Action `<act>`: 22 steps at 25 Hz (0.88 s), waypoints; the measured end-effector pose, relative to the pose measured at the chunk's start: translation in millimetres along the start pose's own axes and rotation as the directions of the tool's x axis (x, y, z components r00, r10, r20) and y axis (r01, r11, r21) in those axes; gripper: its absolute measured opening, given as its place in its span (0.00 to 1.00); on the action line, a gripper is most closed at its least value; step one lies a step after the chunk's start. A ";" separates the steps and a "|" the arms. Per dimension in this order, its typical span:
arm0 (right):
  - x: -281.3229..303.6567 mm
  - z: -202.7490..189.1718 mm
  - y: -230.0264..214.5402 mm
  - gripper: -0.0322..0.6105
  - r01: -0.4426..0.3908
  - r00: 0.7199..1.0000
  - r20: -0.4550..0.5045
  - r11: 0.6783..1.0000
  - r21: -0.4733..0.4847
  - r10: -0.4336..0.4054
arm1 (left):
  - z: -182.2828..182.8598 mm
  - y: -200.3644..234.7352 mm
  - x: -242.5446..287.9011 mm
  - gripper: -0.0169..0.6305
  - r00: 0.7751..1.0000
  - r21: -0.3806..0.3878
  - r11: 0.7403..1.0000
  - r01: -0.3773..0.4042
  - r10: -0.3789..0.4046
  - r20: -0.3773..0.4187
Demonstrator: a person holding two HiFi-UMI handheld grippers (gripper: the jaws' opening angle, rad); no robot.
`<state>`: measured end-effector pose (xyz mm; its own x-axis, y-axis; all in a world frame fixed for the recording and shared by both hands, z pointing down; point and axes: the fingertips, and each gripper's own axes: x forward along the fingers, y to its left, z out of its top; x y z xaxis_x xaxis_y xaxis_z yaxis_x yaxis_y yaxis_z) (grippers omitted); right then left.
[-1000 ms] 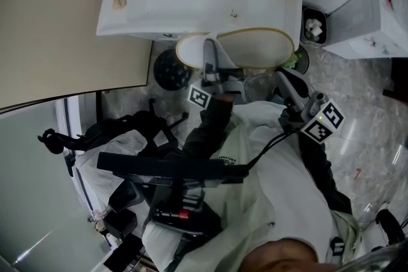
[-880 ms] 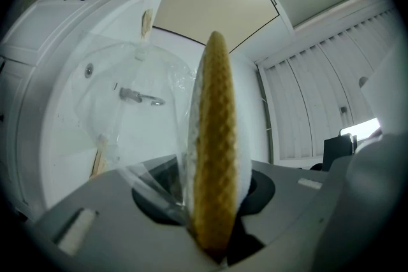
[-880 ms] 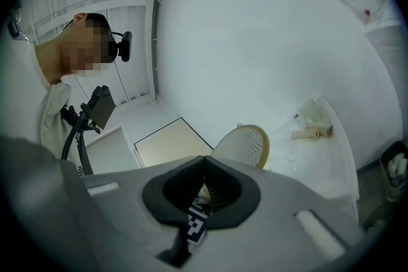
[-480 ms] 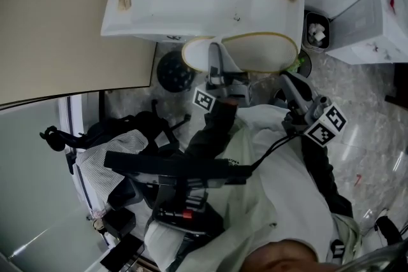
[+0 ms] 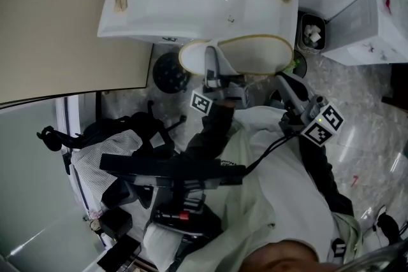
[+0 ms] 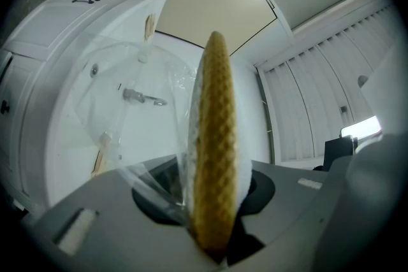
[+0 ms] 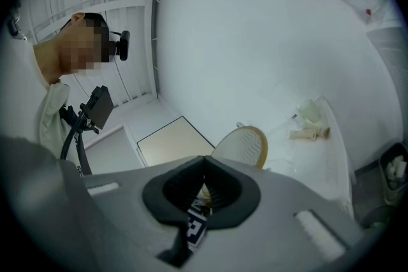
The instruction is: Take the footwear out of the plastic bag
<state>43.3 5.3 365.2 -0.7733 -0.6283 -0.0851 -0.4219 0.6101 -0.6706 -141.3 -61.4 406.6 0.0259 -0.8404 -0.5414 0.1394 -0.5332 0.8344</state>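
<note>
Left gripper (image 6: 213, 226) clamps slipper (image 6: 215, 137), plastic bag (image 6: 131, 137) clinging left of jaws; right gripper (image 7: 204, 186) closed, empty: should pinch bag, peel it off

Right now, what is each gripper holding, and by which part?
The left gripper clamps the slipper edge-on by its tan-trimmed rim, with the clear bag beside it. The right gripper is shut, with nothing visible between its jaws.

Left gripper (image 5: 211, 64) tilting upward, jaws clamping on the slipper (image 5: 248, 51) edge-on, right gripper (image 5: 284, 83) lying level alongside, jaws pressing together, seemingly holding nothing.
</note>
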 end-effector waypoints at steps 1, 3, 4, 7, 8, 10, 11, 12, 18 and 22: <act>-0.8 0.7 -0.3 0.05 -0.003 1.000 -0.003 1.000 -0.001 0.003 | -0.8 0.2 -0.6 0.20 1.000 0.000 1.000 0.000 0.000 0.005; -1.8 2.3 -0.9 0.05 -0.009 1.000 -0.006 1.000 -0.002 0.009 | -2.3 1.3 -0.7 0.20 1.000 -0.004 1.000 0.001 -0.001 0.015; -2.1 3.2 -1.3 0.05 -0.012 1.000 -0.006 1.000 -0.003 0.012 | -3.2 2.5 -0.2 0.20 1.000 -0.010 1.000 0.000 0.000 0.019; 0.1 2.5 0.2 0.05 -0.025 1.000 -0.019 1.000 -0.003 0.025 | -2.4 3.5 -1.9 0.20 0.999 -0.023 1.000 -0.006 0.007 0.038; 2.0 1.7 1.7 0.05 -0.032 0.999 -0.024 0.999 -0.002 0.032 | -0.5 2.2 -2.9 0.20 0.999 -0.020 1.000 -0.005 0.006 0.043; 5.3 0.3 4.1 0.05 -0.044 0.998 -0.032 0.999 -0.001 0.044 | 3.7 0.0 -4.1 0.20 0.999 -0.010 1.000 -0.002 0.002 0.049; 6.4 -0.3 4.6 0.05 -0.048 0.998 -0.035 0.999 0.000 0.048 | 5.5 -0.5 -4.4 0.20 0.999 -0.007 1.000 -0.001 0.001 0.053; 7.4 -0.9 4.9 0.05 -0.051 0.998 -0.037 0.999 0.000 0.051 | 7.2 -0.7 -4.6 0.20 0.998 -0.006 1.000 0.000 0.000 0.057; 12.9 -4.4 8.2 0.05 -0.056 0.997 -0.045 0.998 -0.006 0.055 | 14.3 -0.1 -5.1 0.20 0.998 -0.008 1.000 -0.002 0.003 0.066; 15.6 -6.0 8.9 0.05 -0.048 0.998 -0.044 0.999 -0.011 0.047 | 16.0 1.7 -3.8 0.20 0.998 -0.016 1.000 -0.006 0.007 0.059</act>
<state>24.7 3.9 362.3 -0.8122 -0.5772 -0.0842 -0.3899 0.6447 -0.6575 -157.0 -60.6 411.7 -0.0318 -0.8483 -0.5286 0.1549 -0.5267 0.8358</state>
